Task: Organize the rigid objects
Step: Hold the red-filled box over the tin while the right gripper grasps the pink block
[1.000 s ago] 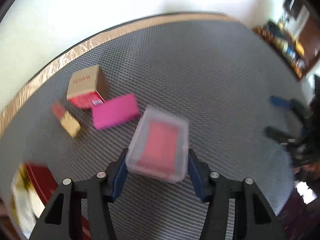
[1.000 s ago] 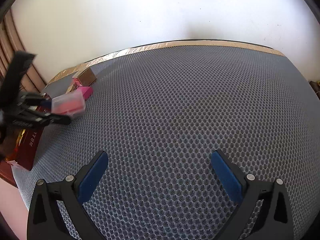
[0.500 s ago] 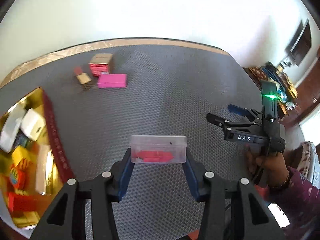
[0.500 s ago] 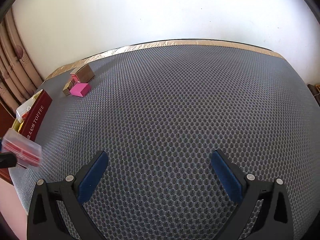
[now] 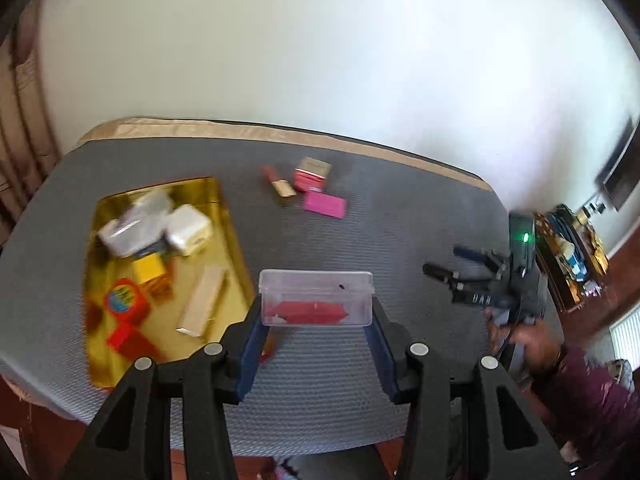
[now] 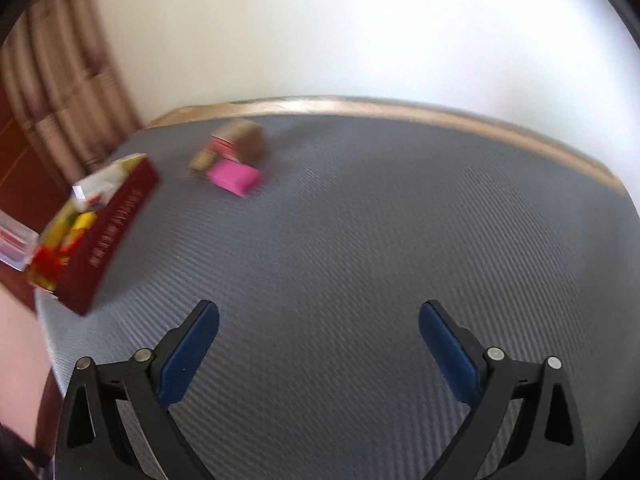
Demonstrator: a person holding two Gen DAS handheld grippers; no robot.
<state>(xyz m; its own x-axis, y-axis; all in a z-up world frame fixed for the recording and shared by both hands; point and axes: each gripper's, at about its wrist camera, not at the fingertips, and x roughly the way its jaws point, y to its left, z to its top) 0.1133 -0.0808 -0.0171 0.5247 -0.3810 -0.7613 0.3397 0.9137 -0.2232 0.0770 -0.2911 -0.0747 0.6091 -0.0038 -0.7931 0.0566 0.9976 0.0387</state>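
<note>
Left wrist view: the left gripper (image 5: 316,330) clamps a clear plastic case (image 5: 316,298) with a red insert by its short ends, held above the grey mesh table (image 5: 400,240), just right of the gold-lined tray (image 5: 224,216) already holding small boxes. To finish well, carry the case left over the tray's near, barer part beside the long tan box (image 5: 202,304), keep it level, lower it and only then release. The right gripper (image 6: 318,354), its jaws having just been closing slightly yet wide with nothing between them, faces the pink box (image 6: 236,176) and brown carton (image 6: 244,140) at the far left.
</note>
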